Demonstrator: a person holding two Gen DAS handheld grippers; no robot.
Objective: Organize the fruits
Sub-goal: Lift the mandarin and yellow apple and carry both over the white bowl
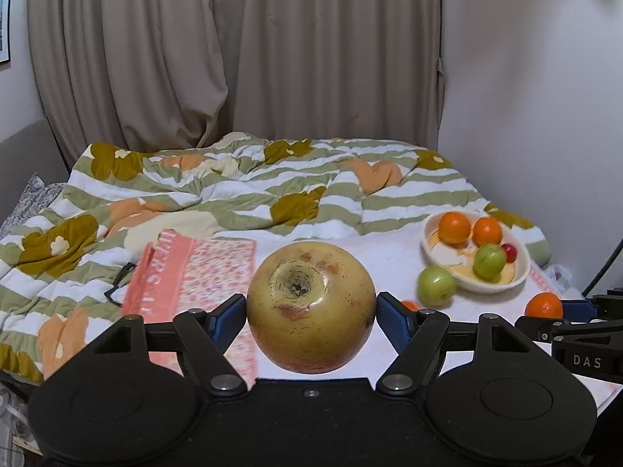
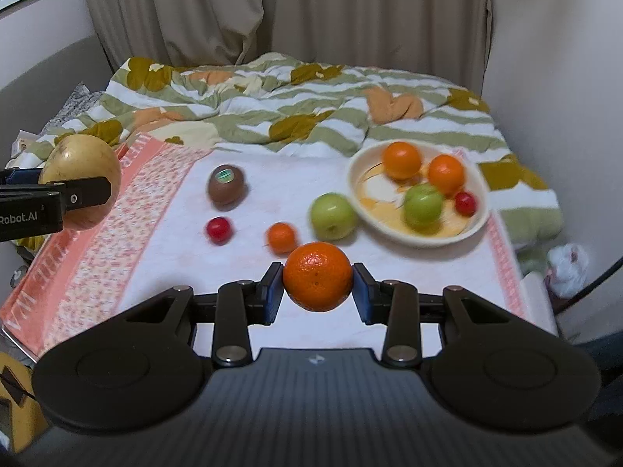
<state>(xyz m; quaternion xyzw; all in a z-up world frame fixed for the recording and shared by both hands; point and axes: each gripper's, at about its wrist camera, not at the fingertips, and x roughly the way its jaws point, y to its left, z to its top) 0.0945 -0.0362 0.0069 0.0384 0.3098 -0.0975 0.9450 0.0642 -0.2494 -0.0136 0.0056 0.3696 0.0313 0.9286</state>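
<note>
My left gripper (image 1: pixel 311 307) is shut on a large yellow apple (image 1: pixel 310 307), held above the bed; the same apple (image 2: pixel 80 179) shows at the left of the right wrist view. My right gripper (image 2: pixel 317 286) is shut on an orange (image 2: pixel 317 276), also seen at the right edge of the left wrist view as the orange (image 1: pixel 543 305). A cream bowl (image 2: pixel 479 218) at the right holds two oranges, a green apple (image 2: pixel 422 204) and a small red fruit. On the white cloth lie a green apple (image 2: pixel 333 216), a small orange (image 2: pixel 281 237), a red fruit (image 2: pixel 218 229) and a kiwi (image 2: pixel 226 186).
A white cloth with a pink patterned border (image 2: pixel 89 245) covers the near part of the bed. Behind it lies a rumpled green-striped floral quilt (image 2: pixel 296 113). Beige curtains (image 1: pixel 233 58) hang at the back, and a white wall (image 2: pixel 564 78) runs along the right.
</note>
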